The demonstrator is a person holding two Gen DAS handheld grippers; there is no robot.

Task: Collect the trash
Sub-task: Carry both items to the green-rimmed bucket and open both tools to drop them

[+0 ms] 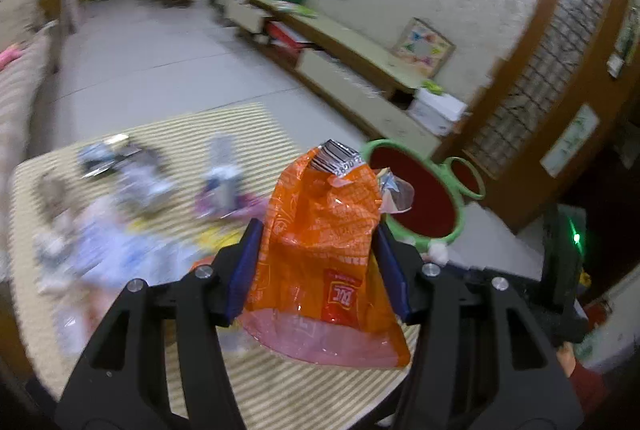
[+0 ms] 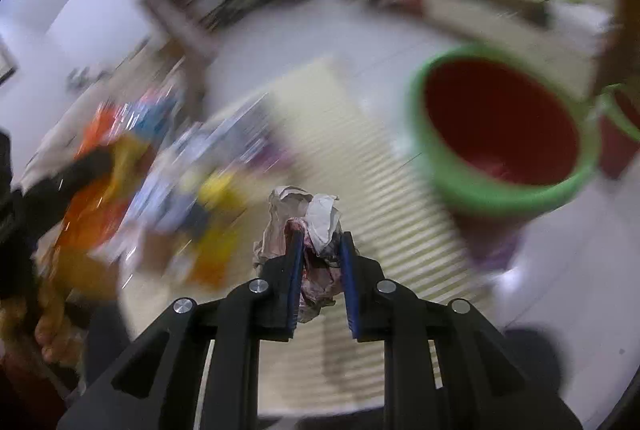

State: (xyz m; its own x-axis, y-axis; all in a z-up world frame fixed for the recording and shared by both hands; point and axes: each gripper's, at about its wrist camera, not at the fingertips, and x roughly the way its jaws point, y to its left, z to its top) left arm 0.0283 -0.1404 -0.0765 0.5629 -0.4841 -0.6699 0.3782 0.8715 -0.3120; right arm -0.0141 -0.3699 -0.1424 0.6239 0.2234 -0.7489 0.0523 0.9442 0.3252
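Note:
My left gripper [image 1: 318, 230] is shut on an orange snack bag [image 1: 324, 250], which stands up between the blue pads with its torn silver top uppermost. Just beyond it to the right stands a red bin with a green rim [image 1: 456, 226]. My right gripper [image 2: 320, 236] is shut on a crumpled white, stained paper wad [image 2: 312, 226]. In the right wrist view the same red bin [image 2: 500, 126] sits up and to the right of that gripper. Several loose wrappers [image 1: 132, 190] lie blurred on the striped mat [image 1: 240, 134] to the left.
A low TV cabinet [image 1: 348, 46] runs along the far wall, with a white box [image 1: 438, 110] on the floor at its end. A sofa edge [image 1: 16, 98] is at the left. A hand [image 2: 52, 334] shows at the lower left of the right wrist view.

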